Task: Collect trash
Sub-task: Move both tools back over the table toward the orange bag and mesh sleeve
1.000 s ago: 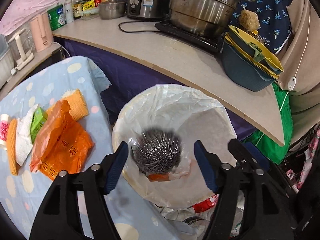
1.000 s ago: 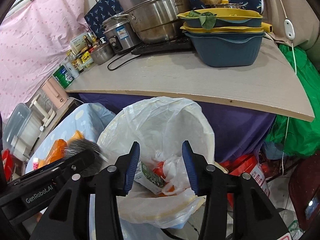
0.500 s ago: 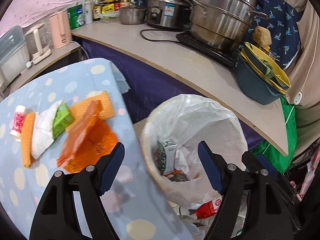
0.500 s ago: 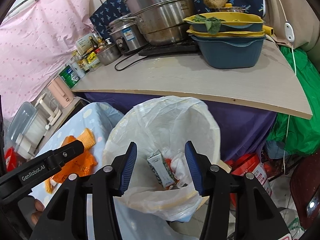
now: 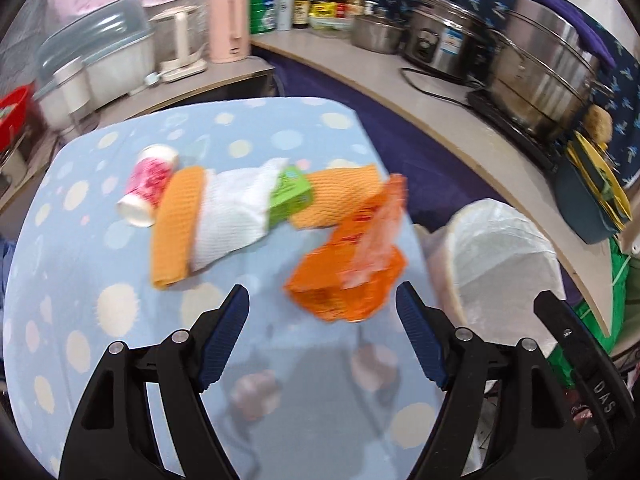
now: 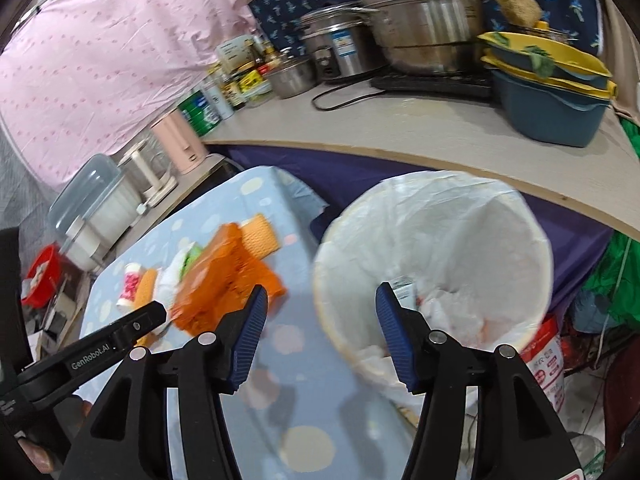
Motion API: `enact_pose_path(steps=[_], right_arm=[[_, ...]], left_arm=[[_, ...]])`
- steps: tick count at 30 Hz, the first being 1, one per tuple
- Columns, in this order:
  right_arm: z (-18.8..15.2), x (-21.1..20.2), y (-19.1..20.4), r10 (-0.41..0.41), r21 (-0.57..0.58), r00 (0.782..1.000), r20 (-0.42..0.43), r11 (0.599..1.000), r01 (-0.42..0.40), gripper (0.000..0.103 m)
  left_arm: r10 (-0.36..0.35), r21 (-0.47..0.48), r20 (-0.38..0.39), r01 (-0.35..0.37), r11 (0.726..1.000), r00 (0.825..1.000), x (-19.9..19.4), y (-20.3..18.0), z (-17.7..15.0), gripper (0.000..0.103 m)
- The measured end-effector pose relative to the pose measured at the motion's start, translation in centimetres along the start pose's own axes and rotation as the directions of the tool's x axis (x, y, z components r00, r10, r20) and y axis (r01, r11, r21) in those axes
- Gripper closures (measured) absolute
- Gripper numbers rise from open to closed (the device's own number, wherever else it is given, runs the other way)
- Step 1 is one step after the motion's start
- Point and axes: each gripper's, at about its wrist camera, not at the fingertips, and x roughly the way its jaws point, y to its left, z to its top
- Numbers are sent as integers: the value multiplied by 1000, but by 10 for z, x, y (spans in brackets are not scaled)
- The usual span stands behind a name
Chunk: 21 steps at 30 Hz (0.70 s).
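Trash lies on the blue dotted table (image 5: 100, 264): a crumpled orange plastic bag (image 5: 352, 268), an orange cloth (image 5: 176, 224), a white paper towel (image 5: 232, 212), a green carton (image 5: 290, 196) and a pink-and-white cup (image 5: 148, 186) on its side. My left gripper (image 5: 322, 334) is open and empty, just short of the orange bag. The bin with a white liner (image 6: 436, 256) stands right of the table and holds a carton and wrappers. My right gripper (image 6: 320, 336) is open and empty, over the bin's left rim. The orange bag (image 6: 228, 280) shows left of it.
A curved counter (image 6: 400, 128) behind the bin carries steel pots (image 6: 416, 20), a blue basin with yellow trays (image 6: 548, 92), bottles and a pink kettle (image 5: 228, 26). A green bag (image 6: 624, 280) and red packaging (image 6: 548, 360) sit on the floor by the bin.
The dark spiky object dropped from my left gripper into the bin. The left gripper then swung left from the bin to over the table. The right gripper opened wider and shifted left.
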Motion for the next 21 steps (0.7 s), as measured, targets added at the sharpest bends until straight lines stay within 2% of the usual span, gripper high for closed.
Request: enact_pose_path(steps=[9, 12, 14, 20, 21], right_arm=[[-6, 43, 71, 96, -51, 993, -69, 994, -100, 48], [-6, 58, 87, 92, -69, 993, -80, 993, -97, 48], [-5, 69, 94, 82, -68, 993, -88, 994, -88, 48], [-11, 101, 108, 66, -64, 988, -142, 995, -75, 48], [-13, 106, 110, 59, -71, 987, -147, 995, -70, 51]], left_arm=[[89, -121, -22, -91, 989, 996, 3, 93, -6, 31], [102, -151, -20, -104, 983, 995, 3, 117, -3, 30], [108, -169, -17, -109, 979, 994, 4, 130, -2, 25], [95, -205, -38, -101, 974, 995, 14, 151, -1, 23], [87, -212, -45, -95, 973, 995, 17, 153, 0, 22]])
